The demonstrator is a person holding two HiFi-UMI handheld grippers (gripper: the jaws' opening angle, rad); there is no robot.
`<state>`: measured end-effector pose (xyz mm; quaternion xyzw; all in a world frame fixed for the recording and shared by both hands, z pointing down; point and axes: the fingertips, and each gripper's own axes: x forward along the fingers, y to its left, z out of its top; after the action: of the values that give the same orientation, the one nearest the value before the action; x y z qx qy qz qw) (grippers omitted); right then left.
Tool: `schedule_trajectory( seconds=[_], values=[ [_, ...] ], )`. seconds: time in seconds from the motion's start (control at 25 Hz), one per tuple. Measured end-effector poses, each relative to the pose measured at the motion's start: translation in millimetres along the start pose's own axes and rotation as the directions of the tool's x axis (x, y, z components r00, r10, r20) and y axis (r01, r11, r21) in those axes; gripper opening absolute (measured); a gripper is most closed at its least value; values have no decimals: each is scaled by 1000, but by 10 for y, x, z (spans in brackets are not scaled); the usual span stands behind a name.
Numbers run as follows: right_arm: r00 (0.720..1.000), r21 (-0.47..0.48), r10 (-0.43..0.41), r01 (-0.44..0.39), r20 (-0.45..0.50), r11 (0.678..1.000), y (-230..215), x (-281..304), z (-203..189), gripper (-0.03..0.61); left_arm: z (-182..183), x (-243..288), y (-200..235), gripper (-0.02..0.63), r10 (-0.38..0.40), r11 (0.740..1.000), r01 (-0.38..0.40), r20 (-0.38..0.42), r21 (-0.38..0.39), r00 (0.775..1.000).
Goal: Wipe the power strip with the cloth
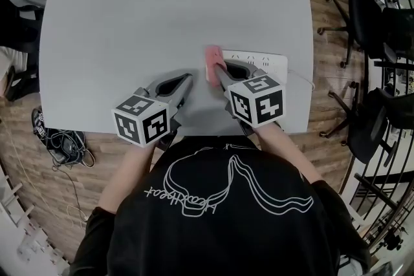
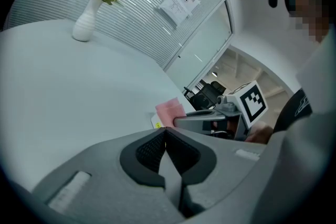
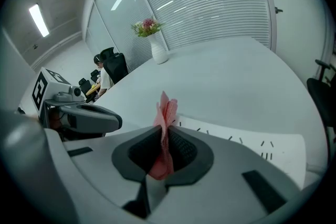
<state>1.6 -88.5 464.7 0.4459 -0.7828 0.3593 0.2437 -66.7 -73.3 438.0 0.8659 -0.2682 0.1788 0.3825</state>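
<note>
Head view: the power strip (image 1: 262, 64) lies on the worktop (image 1: 162, 10) close to its near edge. Its long axis runs left to right, and its cord leaves at the right end. The right tool (image 1: 217, 69) holds the cloth (image 1: 213, 57) at the strip's left end. The left tool (image 1: 186, 81) sits just to the left, apart from the strip.

Left gripper view: its jaws are pressed together on nothing.

Right gripper view: the jaws pinch the cloth, and the strip stretches away to the right, so the wipe likely runs rightward.

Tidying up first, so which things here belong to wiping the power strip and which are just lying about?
Job: cloth, power strip, right gripper shut on the cloth.
Lying about: vase of flowers, office chairs, cables on the floor.
</note>
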Motion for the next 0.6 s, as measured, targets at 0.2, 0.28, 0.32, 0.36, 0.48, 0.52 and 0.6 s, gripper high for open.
schedule_trajectory(
  seconds=[0.2, 0.28, 0.32, 0.36, 0.48, 0.52, 0.6],
  values=[
    [1000, 4, -10, 10, -5, 1000, -12, 11, 7, 41, -14, 4, 23, 14, -4, 1000, 4, -13, 6, 1000],
    [1000, 11, -16, 16, -3, 1000, -41, -10, -10, 41, -11, 13, 3, 14, -7, 1000, 7, -14, 7, 1000],
    [1000, 15, -18, 18, -4, 1000, -60, -24, -20, 43, -9, 20, -15, 14, -10, 1000, 10, -14, 9, 1000],
    [1000, 19, -20, 20, -5, 1000, -81, -39, -28, 43, -6, 30, -34, 14, -13, 1000, 13, -15, 10, 1000],
    [1000, 25, -23, 23, -6, 999, -138, -69, -28, 43, 10, 54, -67, 14, -19, 1000, 19, -17, 16, 1000],
    [1000, 27, -25, 25, -5, 999, -154, -78, -30, 43, 13, 55, -68, 14, -19, 1000, 19, -16, 17, 1000],
    [1000, 33, -31, 31, -3, 999, -191, -107, -40, 43, 18, 50, -66, 14, -16, 1000, 17, -14, 18, 1000]
  ],
)
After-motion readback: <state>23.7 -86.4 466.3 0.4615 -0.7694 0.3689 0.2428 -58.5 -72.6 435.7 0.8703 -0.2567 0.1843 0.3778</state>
